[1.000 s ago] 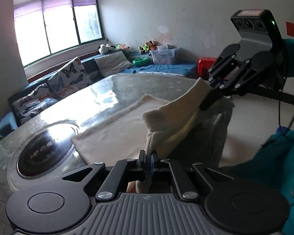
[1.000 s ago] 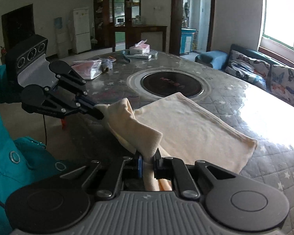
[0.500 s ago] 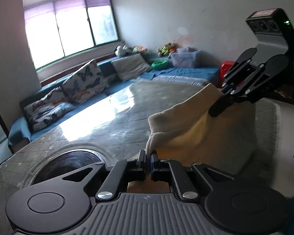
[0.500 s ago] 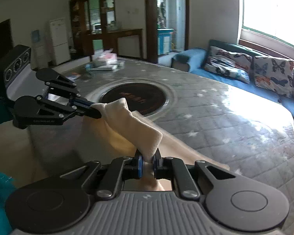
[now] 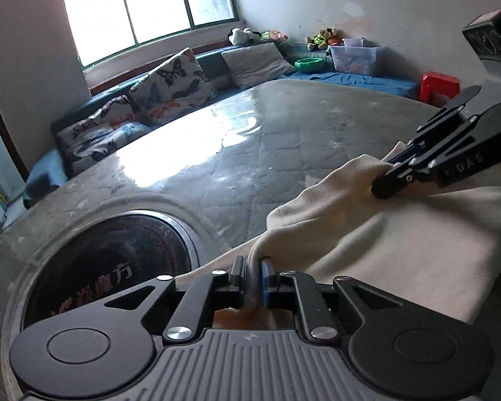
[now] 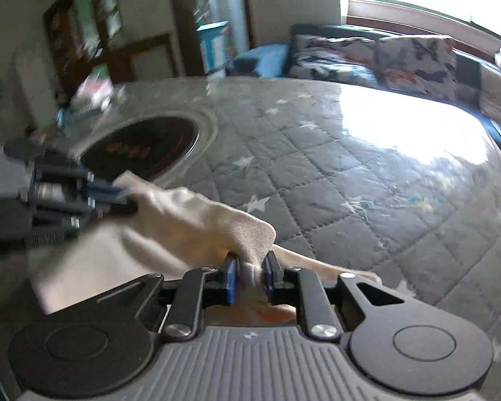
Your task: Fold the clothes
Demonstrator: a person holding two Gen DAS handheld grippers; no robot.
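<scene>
Daylight from the wide window (image 5: 143, 3) glares off the quilted grey cover of the big table (image 5: 284, 140) where I am working. Spread over its near part lies the cream cloth (image 5: 400, 244), the one garment I am folding, with its upper edge lifted off the surface and strung between my two grippers. My left gripper (image 5: 252, 275) has a bunched corner of that edge between its blue pads; its jaws have just been opening a little, and the fabric now sits in a narrow gap, with the pads standing slightly off it. My right gripper (image 6: 248, 275) has the other corner in the same way, its jaws likewise just eased apart, the cloth still between them but not squeezed. Each gripper shows in the other's view, at the far end of the raised fold. Just beyond the cloth on the left gripper's side is the round black inset (image 5: 117, 260) in the table. Past the table runs a blue bench with butterfly cushions (image 5: 170, 87) under the window, and a red stool (image 5: 439, 87) by the wall.
</scene>
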